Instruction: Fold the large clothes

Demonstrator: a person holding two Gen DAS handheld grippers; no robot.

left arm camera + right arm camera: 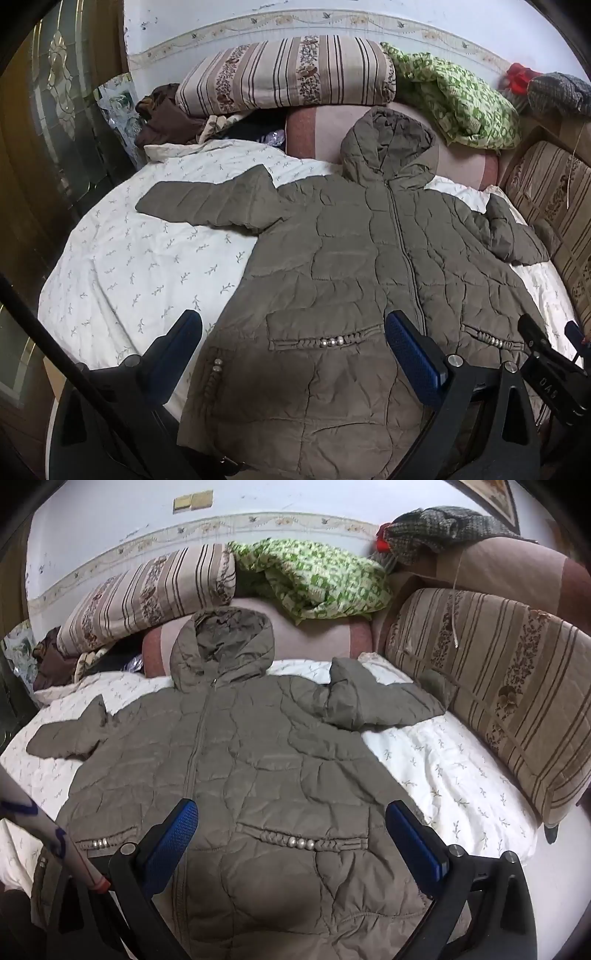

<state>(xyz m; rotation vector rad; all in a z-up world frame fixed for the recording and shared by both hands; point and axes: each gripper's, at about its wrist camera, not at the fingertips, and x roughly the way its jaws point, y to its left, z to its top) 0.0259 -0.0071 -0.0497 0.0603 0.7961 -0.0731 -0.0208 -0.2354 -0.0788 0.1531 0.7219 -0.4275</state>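
Observation:
A grey-brown quilted hooded jacket (351, 266) lies face up on the white bed sheet (129, 258), zipper closed, hood toward the pillows. Its left sleeve (207, 203) stretches out flat; its right sleeve (373, 698) is bunched and bent. It also shows in the right wrist view (258, 760). My left gripper (291, 332) is open and empty, above the jacket's lower left part. My right gripper (291, 819) is open and empty, above the jacket's lower right pocket. The right gripper also shows at the edge of the left wrist view (550, 339).
Striped pillows (288, 74) and a green patterned blanket (461, 99) are piled at the head of the bed. A striped cushion (498, 686) lines the right side. A pink bolster (314, 638) lies under the hood. A dark wooden door (55, 129) stands at the left.

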